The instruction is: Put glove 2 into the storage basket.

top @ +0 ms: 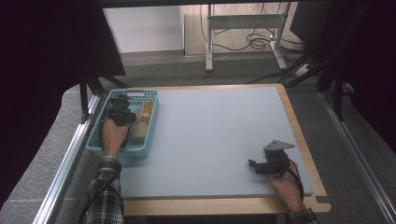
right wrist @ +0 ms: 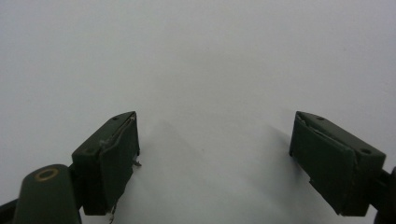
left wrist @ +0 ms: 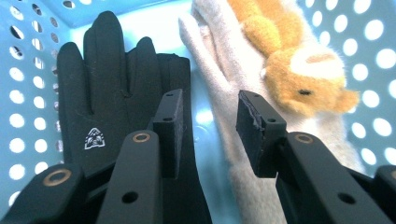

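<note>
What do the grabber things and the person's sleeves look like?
Each hand holds a black gripper. The left gripper has two chunky black jaws with square pads, small screw holes and brass-coloured rings. The right gripper has dark pads too, a grey three-cornered plate on top and a black cable. The sleeves are black-and-white checked.

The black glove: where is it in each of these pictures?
High view: the black glove lies in the far left part of the blue basket, partly under the left gripper.
Left gripper view: it lies left of centre, fingers pointing up, just beyond the open jaws.
Right gripper view: not in this picture; bare grey table.
Shared landmark: the basket's perforated blue wall.
</note>
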Available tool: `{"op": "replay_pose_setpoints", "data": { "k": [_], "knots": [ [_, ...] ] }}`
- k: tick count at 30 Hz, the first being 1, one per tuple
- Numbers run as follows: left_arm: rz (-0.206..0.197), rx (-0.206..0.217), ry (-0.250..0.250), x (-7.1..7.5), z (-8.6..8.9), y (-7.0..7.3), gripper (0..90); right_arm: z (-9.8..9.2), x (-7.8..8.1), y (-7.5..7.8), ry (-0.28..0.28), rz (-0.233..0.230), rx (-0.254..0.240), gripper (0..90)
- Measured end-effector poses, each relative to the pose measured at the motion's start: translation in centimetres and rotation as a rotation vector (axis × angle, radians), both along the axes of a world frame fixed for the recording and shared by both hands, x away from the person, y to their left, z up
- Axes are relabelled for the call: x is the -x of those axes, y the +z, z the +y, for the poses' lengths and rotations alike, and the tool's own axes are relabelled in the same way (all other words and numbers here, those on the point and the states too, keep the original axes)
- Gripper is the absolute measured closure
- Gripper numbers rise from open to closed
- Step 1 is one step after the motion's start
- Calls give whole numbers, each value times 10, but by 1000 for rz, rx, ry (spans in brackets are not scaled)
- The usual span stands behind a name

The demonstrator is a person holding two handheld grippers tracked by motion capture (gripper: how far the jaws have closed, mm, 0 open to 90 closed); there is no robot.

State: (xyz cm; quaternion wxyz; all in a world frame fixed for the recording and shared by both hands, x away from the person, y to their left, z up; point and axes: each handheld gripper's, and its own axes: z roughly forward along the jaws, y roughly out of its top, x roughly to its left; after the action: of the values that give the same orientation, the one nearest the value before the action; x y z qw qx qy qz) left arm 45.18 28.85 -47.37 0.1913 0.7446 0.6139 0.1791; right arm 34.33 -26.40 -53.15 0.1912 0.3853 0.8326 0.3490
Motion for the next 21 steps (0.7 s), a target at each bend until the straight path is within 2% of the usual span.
{"op": "replay_pose_setpoints", "data": {
  "k": [2,4,8,14,21],
  "knots": [
    [-9,8,2,3,2,3,624,0,0,0,0,0,0,152],
    [-20,44,5,7,7,4,627,0,0,0,0,1,-2,152],
    [-40,76,-1,13,10,3,629,0,0,0,1,0,0,152],
    [-64,102,-19,20,7,0,612,0,0,0,1,0,0,152],
    [-88,99,-25,24,3,4,449,0,0,0,0,0,0,152]
  ]
}}
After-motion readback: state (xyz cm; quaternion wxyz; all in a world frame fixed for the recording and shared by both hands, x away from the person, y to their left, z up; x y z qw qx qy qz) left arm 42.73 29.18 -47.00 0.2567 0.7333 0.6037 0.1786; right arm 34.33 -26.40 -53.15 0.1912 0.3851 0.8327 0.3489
